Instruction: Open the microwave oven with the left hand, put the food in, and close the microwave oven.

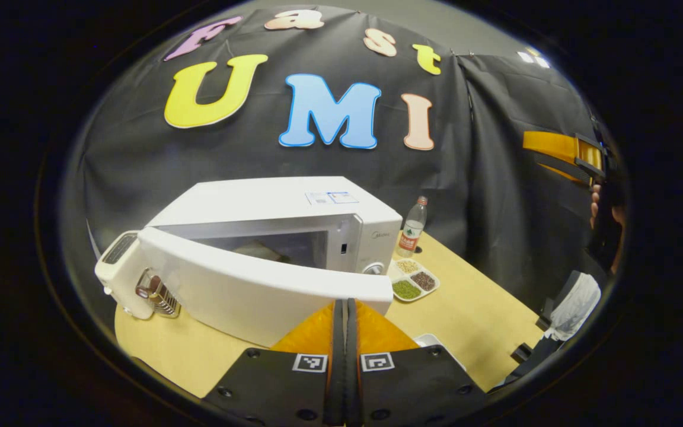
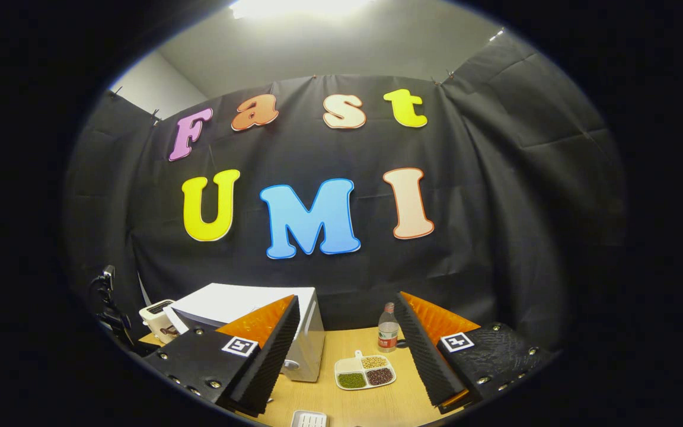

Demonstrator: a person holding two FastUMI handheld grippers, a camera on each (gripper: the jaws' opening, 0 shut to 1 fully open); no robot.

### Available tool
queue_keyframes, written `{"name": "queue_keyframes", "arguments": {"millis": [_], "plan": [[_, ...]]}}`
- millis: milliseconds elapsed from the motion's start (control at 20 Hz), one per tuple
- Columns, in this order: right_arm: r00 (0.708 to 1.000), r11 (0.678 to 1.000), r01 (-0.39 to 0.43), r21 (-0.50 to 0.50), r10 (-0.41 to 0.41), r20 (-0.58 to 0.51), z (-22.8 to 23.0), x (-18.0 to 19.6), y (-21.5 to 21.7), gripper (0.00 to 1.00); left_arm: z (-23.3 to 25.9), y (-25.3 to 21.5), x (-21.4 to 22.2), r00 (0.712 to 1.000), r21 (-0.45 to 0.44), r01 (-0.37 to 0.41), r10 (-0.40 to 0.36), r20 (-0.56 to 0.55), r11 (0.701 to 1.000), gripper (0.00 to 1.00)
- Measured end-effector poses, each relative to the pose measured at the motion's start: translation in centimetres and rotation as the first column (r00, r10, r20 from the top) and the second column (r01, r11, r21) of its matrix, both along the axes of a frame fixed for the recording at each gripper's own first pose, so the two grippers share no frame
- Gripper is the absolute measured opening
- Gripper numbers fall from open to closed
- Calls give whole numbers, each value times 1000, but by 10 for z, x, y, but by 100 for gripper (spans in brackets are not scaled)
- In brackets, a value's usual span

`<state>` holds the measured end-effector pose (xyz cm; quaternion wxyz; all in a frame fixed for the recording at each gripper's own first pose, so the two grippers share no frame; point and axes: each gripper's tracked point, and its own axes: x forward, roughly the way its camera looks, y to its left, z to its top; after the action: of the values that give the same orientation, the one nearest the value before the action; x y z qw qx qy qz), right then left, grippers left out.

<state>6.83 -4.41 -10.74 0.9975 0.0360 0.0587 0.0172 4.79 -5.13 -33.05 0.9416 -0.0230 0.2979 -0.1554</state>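
The white microwave (image 1: 294, 207) stands on the wooden table with its door (image 1: 246, 284) swung partly open toward me. Through the gap a pale shape (image 1: 258, 250) shows dimly inside; what it is I cannot tell. My left gripper (image 1: 344, 305) is shut with nothing between its fingers, its tips right at the door's free edge. My right gripper (image 2: 347, 350) hangs open and empty above the table, to the right of the microwave (image 2: 229, 301). In the left gripper view the right gripper (image 1: 534, 153) is high at the far right, with a hand (image 1: 599, 204) holding it.
A divided dish of beans (image 1: 414, 280) (image 2: 365, 370) and a water bottle (image 1: 412, 228) (image 2: 387, 335) stand right of the microwave. A toaster (image 1: 119, 267) (image 2: 155, 314) sits on its left. A small white ribbed object (image 2: 309, 419) lies near the table's front.
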Motion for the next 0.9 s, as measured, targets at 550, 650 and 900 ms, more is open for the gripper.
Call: {"name": "queue_keyframes", "arguments": {"millis": [550,650,900], "plan": [[998,999,43,-1,-43,-51,-20,4,-23,96,-14,-20,71,998,-17,-56,56,-3,998,6],[997,999,48,-11,-49,-52,-20,4,-27,96,-16,-24,83,999,-14,-54,54,2,998,6],[996,997,80,-17,-81,-47,-22,5,-41,96,-27,-26,111,997,-4,-70,70,-6,998,6]]}}
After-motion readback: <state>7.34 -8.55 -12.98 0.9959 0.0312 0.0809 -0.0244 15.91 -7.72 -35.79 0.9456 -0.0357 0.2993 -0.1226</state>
